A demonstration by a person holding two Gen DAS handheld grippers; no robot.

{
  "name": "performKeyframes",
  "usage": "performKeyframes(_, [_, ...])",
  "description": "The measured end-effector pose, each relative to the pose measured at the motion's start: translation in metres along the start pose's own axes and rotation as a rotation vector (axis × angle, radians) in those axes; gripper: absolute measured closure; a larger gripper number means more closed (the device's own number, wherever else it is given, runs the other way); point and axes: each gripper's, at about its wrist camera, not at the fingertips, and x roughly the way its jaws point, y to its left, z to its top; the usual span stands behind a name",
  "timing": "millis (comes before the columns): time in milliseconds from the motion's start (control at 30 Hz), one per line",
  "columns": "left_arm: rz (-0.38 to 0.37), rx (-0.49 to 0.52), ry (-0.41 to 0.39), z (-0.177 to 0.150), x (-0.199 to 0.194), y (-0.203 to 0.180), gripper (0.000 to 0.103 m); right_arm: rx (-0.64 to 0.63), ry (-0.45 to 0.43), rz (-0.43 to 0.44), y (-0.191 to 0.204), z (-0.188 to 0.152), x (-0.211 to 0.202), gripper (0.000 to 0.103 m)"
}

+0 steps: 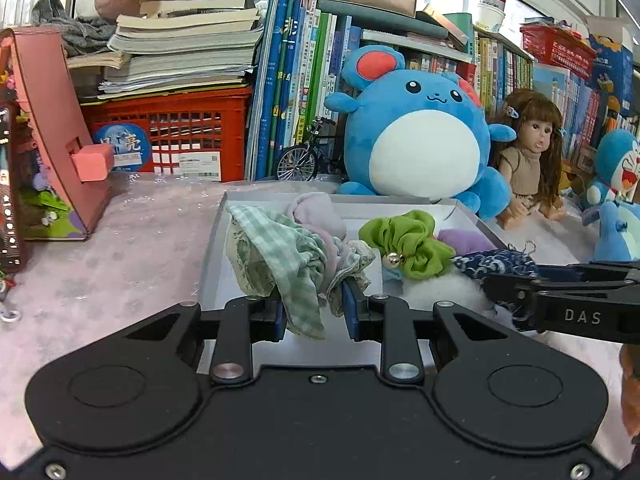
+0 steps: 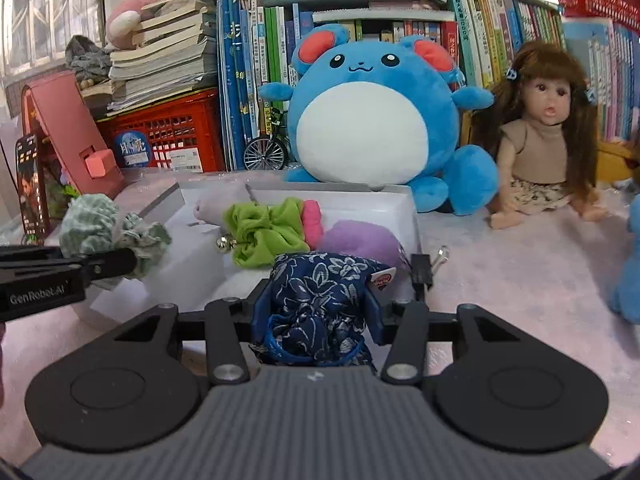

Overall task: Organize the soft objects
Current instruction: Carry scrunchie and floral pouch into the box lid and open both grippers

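Note:
My left gripper (image 1: 314, 304) is shut on a green checked cloth scrunchie (image 1: 280, 256) and holds it over the left part of the white box (image 1: 216, 240). My right gripper (image 2: 316, 300) is shut on a navy floral drawstring pouch (image 2: 320, 292) at the box's near right side. In the box lie a lime green scrunchie with a small bell (image 2: 264, 232), a pink piece (image 2: 314, 220), a purple soft item (image 2: 360, 240) and a pale lilac cloth (image 1: 320, 212). In the right wrist view the left gripper enters from the left holding the green scrunchie (image 2: 108, 224).
A big blue plush (image 2: 360, 112), a doll (image 2: 540, 132) and another blue plush (image 1: 616, 168) sit behind and right of the box. Books (image 2: 248, 60), a red crate (image 1: 168, 136) and a pink stand (image 1: 52, 128) line the back. A black binder clip (image 2: 422, 272) lies by the box.

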Motion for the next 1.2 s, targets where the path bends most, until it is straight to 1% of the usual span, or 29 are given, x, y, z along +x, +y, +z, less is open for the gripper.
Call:
performKeyframes(233, [-0.006,-0.029,0.004,0.009,0.021,-0.005,0.077,0.056,0.01,0.044,-0.001,0.016,0.023,0.052])
performKeyframes(433, [0.015,-0.054,0.007,0.019,0.039,-0.004,0.076,0.076,0.025,0.048,0.001,0.028,0.049,0.052])
performKeyframes(567, [0.01,-0.078,0.016,0.018,0.035,0.0,0.076,0.113,0.04,0.045,-0.001,0.036,0.062,0.052])
performKeyframes(633, [0.009,-0.056,0.017,0.014,0.029,0.0,0.076,0.097,0.045,0.038,0.001,0.035,0.059,0.052])
performKeyframes(700, [0.0,-0.041,0.019,0.008,0.024,0.0,0.076,0.054,0.047,0.022,0.003,0.031,0.054,0.052])
performKeyframes(800, [-0.01,-0.047,0.05,-0.001,0.022,0.002,0.076,0.005,0.04,0.008,0.002,0.023,0.044,0.052])
performKeyframes(1033, [0.001,-0.054,0.07,-0.009,0.028,0.005,0.076,0.029,0.035,0.022,-0.009,0.014,0.032,0.05])
performKeyframes(1100, [0.006,-0.053,0.074,-0.008,0.029,0.004,0.074,0.033,0.036,0.025,-0.01,0.012,0.031,0.049])
performKeyframes(1133, [0.009,-0.051,0.076,-0.009,0.029,0.004,0.073,0.035,0.036,0.026,-0.01,0.012,0.03,0.047])
performKeyframes(1167, [0.013,-0.05,0.077,-0.009,0.029,0.003,0.072,0.037,0.037,0.029,-0.01,0.011,0.03,0.043])
performKeyframes(1200, [0.017,-0.05,0.076,-0.009,0.029,0.003,0.069,0.042,0.037,0.033,-0.011,0.01,0.03,0.042])
